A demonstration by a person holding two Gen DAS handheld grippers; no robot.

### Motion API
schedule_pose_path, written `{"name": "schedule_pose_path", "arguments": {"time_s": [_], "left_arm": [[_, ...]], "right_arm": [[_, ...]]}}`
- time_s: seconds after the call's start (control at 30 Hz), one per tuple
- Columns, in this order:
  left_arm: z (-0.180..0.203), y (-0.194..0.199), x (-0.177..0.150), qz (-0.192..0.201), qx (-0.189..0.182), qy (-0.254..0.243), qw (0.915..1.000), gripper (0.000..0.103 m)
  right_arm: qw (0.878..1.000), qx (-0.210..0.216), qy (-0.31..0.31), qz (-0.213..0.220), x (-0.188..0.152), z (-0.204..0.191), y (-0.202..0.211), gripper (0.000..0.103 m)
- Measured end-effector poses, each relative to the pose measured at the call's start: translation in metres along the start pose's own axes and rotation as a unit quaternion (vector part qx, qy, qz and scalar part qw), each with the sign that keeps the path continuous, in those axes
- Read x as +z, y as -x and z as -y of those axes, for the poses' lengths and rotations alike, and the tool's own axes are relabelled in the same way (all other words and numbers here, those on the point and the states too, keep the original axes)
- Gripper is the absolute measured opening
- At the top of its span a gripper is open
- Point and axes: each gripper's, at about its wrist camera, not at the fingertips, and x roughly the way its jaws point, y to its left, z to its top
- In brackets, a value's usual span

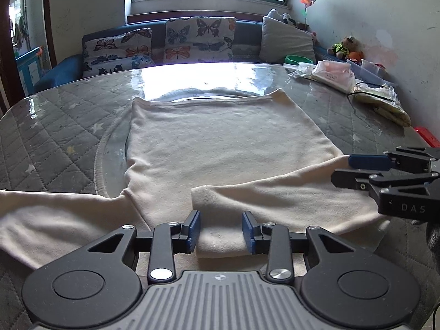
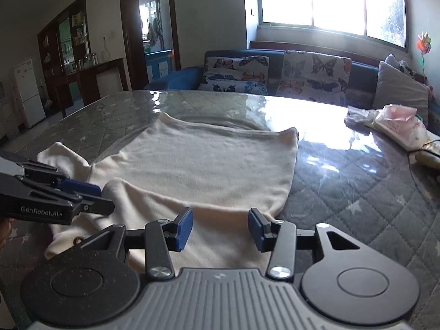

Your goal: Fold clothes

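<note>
A cream long-sleeved top (image 1: pixel 220 143) lies flat on the quilted grey table, hem toward the window. Its right sleeve (image 1: pixel 275 200) is folded across the body; its left sleeve (image 1: pixel 55 214) stretches out to the left. It also shows in the right wrist view (image 2: pixel 198 159). My left gripper (image 1: pixel 221 231) is open, jaws either side of the folded cuff near the collar. My right gripper (image 2: pixel 220 229) is open over the shirt's near right edge; in the left wrist view it (image 1: pixel 343 169) comes in from the right, jaws apart. The left gripper (image 2: pixel 101 199) shows at the left of the right wrist view.
The table (image 1: pixel 60 126) has a glossy clear cover with strong window glare. Plastic-wrapped packages (image 1: pixel 335 74) and a yellow bag (image 1: pixel 385 104) lie at its far right, with a red object (image 1: pixel 427 134). A blue sofa with butterfly cushions (image 1: pixel 198 41) stands behind the table.
</note>
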Motion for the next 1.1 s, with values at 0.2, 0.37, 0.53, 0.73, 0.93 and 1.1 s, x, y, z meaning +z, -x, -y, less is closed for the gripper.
{"name": "schedule_pose_path", "arguments": {"time_s": [0.2, 0.37, 0.53, 0.73, 0.93, 1.1], "left_arm": [[-0.01, 0.004, -0.005, -0.008, 0.009, 0.015, 0.9998, 0.037], [-0.018, 0.012, -0.01, -0.007, 0.007, 0.022, 0.9997, 0.037], [-0.019, 0.017, -0.014, -0.002, 0.009, 0.026, 0.9996, 0.037], [-0.03, 0.025, -0.02, 0.001, 0.013, 0.035, 0.9993, 0.037], [-0.047, 0.038, -0.025, 0.01, 0.02, 0.055, 0.9983, 0.039], [-0.067, 0.049, -0.027, 0.022, 0.039, 0.078, 0.9959, 0.043]], "right_arm": [[1.0, -0.012, 0.009, -0.021, 0.002, 0.001, -0.022, 0.045], [1.0, -0.014, 0.016, -0.016, 0.007, -0.006, -0.019, 0.045], [0.999, 0.012, 0.038, -0.017, 0.014, -0.031, -0.029, 0.045], [0.996, 0.03, 0.078, -0.029, 0.013, -0.064, -0.046, 0.045], [0.991, 0.034, 0.129, -0.02, 0.013, -0.098, -0.053, 0.046], [0.989, 0.034, 0.145, -0.004, 0.016, -0.111, -0.05, 0.049]]}}
